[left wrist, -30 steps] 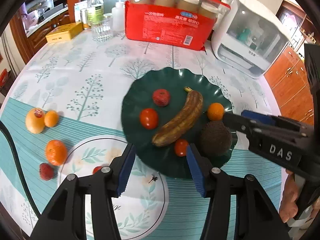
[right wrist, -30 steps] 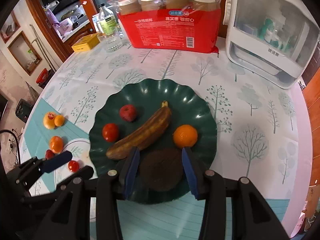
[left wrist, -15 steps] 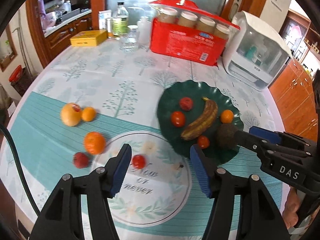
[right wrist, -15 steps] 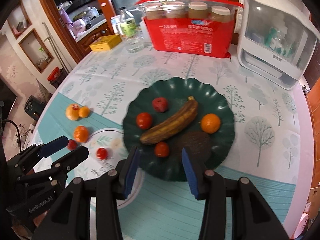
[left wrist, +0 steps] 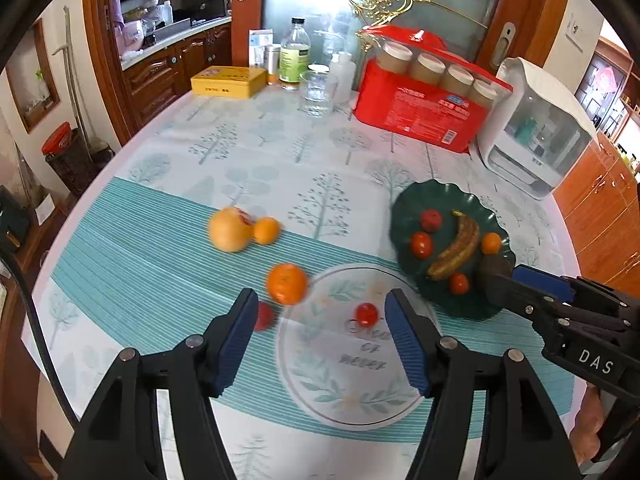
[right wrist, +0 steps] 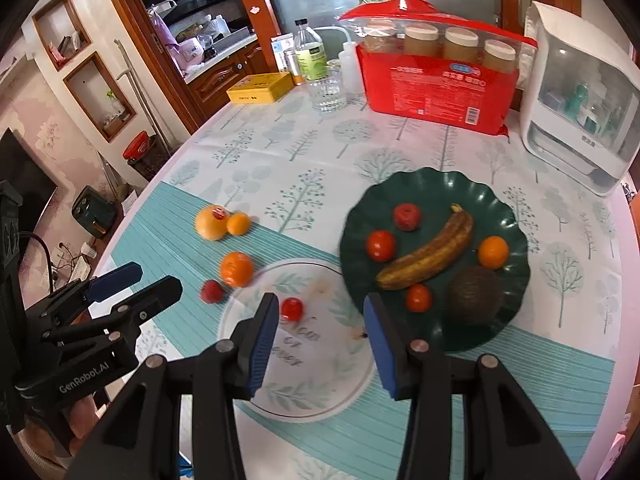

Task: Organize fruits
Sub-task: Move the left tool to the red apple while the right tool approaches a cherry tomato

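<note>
The left gripper [left wrist: 320, 336] is hanging over the near part of the table [left wrist: 256, 152] with its jaws spread wide and nothing between them, and the right gripper [right wrist: 320, 332] is doing the same (wide apart, empty). Just ahead of the left gripper, between its blue pads [left wrist: 404, 340] in the left wrist view, a small tomato [left wrist: 366, 314] is lying on the round printed mat [left wrist: 344, 384]; a red fruit [left wrist: 262, 316] is sitting partly hidden behind the left pad. A little farther, a mandarin [left wrist: 287, 283] is resting at the mat's edge, and beyond it a large orange [left wrist: 229, 233] is touching a smaller one [left wrist: 266, 230]. Off to the right, the green plate [right wrist: 436, 184] is holding a banana [right wrist: 430, 252], two tomatoes, a red fruit, an orange and a dark brown avocado [right wrist: 476, 294].
</note>
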Motion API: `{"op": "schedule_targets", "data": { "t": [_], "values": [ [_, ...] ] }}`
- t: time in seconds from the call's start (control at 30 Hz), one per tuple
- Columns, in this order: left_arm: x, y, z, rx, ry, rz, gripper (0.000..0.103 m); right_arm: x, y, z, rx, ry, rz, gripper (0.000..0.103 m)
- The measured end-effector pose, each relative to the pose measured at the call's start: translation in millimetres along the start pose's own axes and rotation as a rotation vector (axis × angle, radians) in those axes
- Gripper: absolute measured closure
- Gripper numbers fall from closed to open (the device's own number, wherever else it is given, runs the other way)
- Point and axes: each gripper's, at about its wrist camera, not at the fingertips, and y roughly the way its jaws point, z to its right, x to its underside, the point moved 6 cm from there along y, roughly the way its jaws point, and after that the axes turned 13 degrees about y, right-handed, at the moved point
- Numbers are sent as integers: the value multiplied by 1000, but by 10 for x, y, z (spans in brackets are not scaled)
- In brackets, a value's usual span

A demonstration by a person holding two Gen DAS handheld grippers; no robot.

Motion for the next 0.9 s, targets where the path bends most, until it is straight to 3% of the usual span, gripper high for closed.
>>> {"op": "schedule_targets", "data": {
  "t": [0.27,0.47,0.9],
  "values": [
    [12,1,-451,-15,-4,-7,36,56,121,-294,-1,20,-6,58],
    [132,238,-680,4,8,-53,36,177,338,-385,10,44,-36,58],
    [460,940,-743,90,42,-177,36,464,951,-312,55,122,-122,58]
  ]
}}
